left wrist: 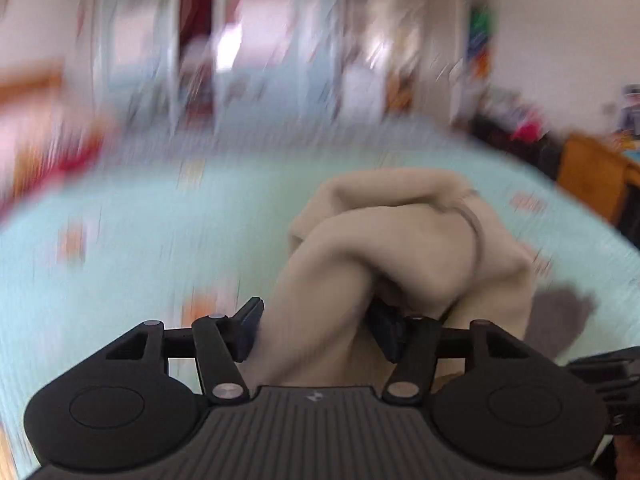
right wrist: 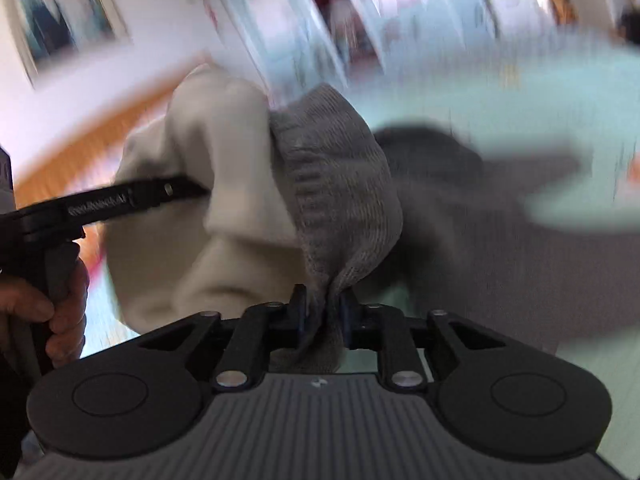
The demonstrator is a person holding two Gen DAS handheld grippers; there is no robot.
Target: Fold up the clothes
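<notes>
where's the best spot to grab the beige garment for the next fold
Probably the grey ribbed cuff bunched at the end of the beige garment, coming from the near side along the bedsheet. It is thick, narrow and sticks out, so it fits between the fingers; the right gripper pinches it there, while the left gripper straddles the bulkier body.

a pale mint patterned bedsheet [left wrist: 140, 216] with the beige garment [left wrist: 400, 240] bunched on it

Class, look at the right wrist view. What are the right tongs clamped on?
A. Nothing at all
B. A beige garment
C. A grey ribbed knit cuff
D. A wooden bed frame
C: in the right wrist view the right tongs pinch the grey ribbed knit cuff, bunched between the pads, while the beige garment sits to its left.
</notes>
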